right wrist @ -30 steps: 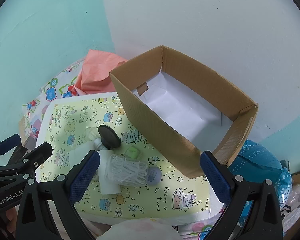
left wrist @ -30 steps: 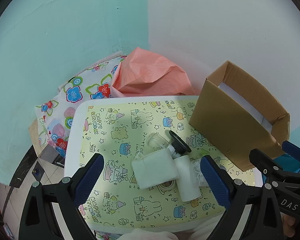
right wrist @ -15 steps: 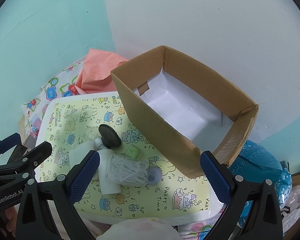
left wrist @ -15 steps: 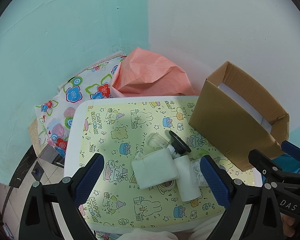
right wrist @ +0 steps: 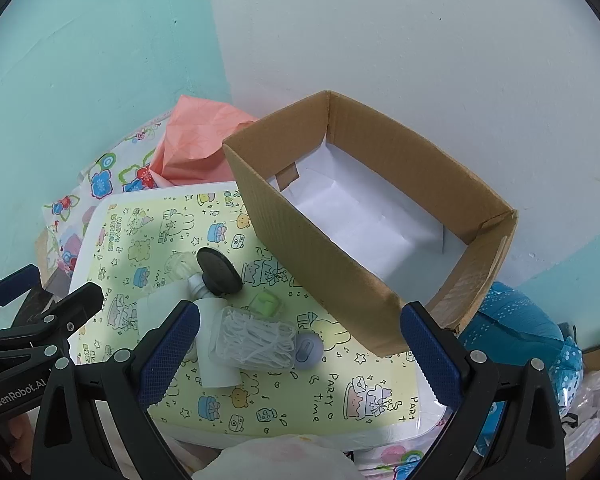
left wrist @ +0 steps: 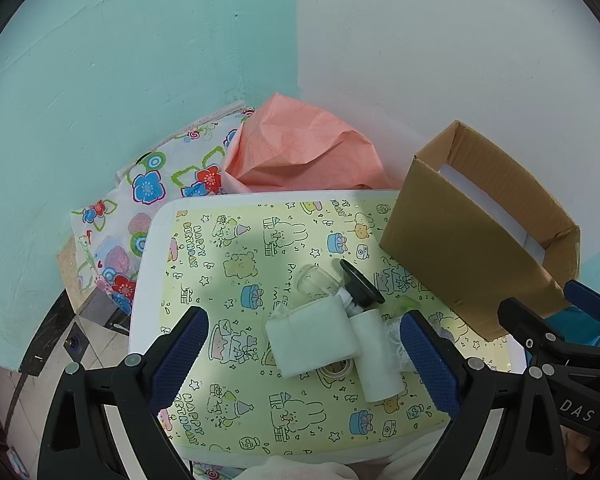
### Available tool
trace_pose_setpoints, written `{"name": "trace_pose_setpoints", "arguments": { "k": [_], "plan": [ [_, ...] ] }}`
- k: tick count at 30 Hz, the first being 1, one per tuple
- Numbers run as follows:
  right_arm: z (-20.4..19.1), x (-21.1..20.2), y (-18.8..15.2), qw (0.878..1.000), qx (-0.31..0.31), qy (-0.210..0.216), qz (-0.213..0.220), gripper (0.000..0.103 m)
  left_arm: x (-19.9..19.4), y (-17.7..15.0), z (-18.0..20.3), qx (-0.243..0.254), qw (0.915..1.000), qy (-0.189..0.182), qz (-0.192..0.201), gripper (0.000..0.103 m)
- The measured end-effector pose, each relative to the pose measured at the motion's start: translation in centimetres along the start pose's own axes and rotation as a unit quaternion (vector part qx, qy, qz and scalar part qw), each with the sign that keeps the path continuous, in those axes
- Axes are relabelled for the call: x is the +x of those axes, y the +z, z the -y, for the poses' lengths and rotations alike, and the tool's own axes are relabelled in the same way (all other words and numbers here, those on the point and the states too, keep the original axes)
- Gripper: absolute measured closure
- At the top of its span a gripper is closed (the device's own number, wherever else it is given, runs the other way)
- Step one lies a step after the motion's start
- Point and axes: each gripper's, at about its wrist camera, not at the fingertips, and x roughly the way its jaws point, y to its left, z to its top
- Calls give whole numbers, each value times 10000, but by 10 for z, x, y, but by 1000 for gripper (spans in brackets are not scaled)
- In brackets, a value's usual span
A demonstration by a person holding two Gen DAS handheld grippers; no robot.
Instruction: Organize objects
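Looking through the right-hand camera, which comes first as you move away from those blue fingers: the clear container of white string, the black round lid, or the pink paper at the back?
1. Clear container of white string, just ahead, toward the left finger.
2. Black round lid, farther up the mat.
3. Pink paper, beyond the table, at the wall.

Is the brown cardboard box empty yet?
Empty: the brown cardboard box shows only its white paper lining inside.

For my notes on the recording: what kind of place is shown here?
Probably a corner of a home: a small table with a birthday-print cover, a cardboard box, crumpled pink paper against painted walls.
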Motion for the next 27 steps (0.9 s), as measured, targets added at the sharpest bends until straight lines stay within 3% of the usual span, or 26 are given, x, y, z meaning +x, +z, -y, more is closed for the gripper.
{"name": "trace_pose_setpoints", "arguments": {
  "k": [16,24,25,27],
  "plan": [
    [-3,3,1,9995,-251,192,42,1,2,-1,0,-170,9998,120,6,7],
    [-8,3,4,9973,-578,411,208,4,7,3,-7,-257,9994,-129,-175,7],
    [-9,3,5,9967,-634,452,238,4,6,5,-9,-1014,9942,338,-92,7],
    [-11,5,6,9946,-822,540,337,4,6,6,-10,-979,9944,399,-87,7]
  ]
}}
